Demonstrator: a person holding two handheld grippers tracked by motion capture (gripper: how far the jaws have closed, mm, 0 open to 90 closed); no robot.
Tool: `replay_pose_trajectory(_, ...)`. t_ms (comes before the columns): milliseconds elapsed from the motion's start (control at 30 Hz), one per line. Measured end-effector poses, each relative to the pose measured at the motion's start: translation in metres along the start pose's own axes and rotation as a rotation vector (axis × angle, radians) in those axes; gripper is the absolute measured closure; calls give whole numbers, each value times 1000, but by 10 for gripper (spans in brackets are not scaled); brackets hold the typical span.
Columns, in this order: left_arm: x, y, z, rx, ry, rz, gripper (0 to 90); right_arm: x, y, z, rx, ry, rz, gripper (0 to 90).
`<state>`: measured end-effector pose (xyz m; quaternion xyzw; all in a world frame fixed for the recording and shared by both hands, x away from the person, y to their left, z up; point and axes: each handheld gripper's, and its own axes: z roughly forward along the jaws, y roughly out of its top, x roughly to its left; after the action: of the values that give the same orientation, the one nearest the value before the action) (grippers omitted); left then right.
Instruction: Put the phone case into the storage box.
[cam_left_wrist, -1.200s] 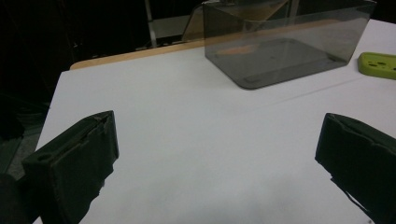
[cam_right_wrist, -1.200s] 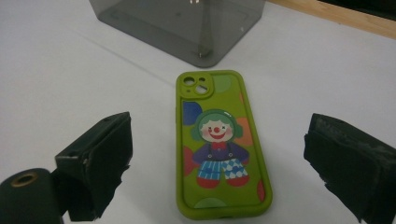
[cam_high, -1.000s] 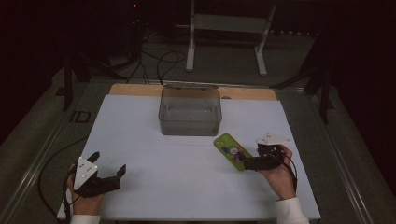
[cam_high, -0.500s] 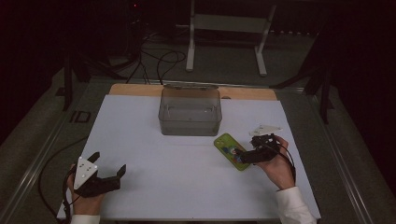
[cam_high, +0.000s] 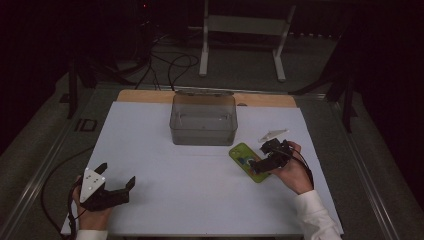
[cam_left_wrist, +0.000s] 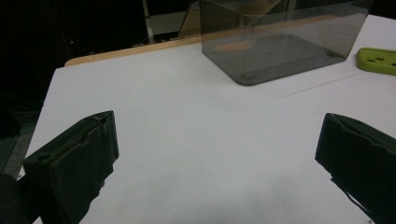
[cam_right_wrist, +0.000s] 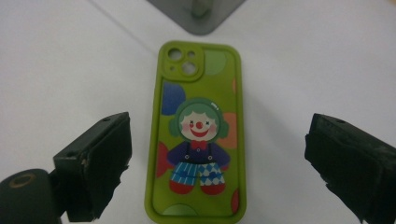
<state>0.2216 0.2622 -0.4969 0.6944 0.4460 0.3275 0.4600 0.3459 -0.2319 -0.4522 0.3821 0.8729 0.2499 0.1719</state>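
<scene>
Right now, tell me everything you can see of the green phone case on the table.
The green phone case lies flat on the white table, back up, just right of the clear plastic box. It looks like soft, glossy rubber, with a raised camera cutout at its far end and a printed clown in a blue shirt and checked trousers among coloured spots. The right tongs stand open astride it, both jaws clear of its sides.

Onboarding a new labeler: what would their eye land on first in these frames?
The green phone case with a clown cartoon, lying flat on the white table between the open jaws of the right gripper. Next, the clear grey box at the far middle of the table. The left gripper is open at the near left corner, away from both.
</scene>
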Motion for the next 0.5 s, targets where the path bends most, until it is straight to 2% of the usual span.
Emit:
replay_pose_trajectory(100, 0, 0, 0, 1, -2, 0, 0, 0, 1, 7, 31, 18, -1, 74)
replay_pose_trajectory(500, -2, 0, 1, 5, -7, 6, 0, -1, 0, 27, 128, 40, -15, 75)
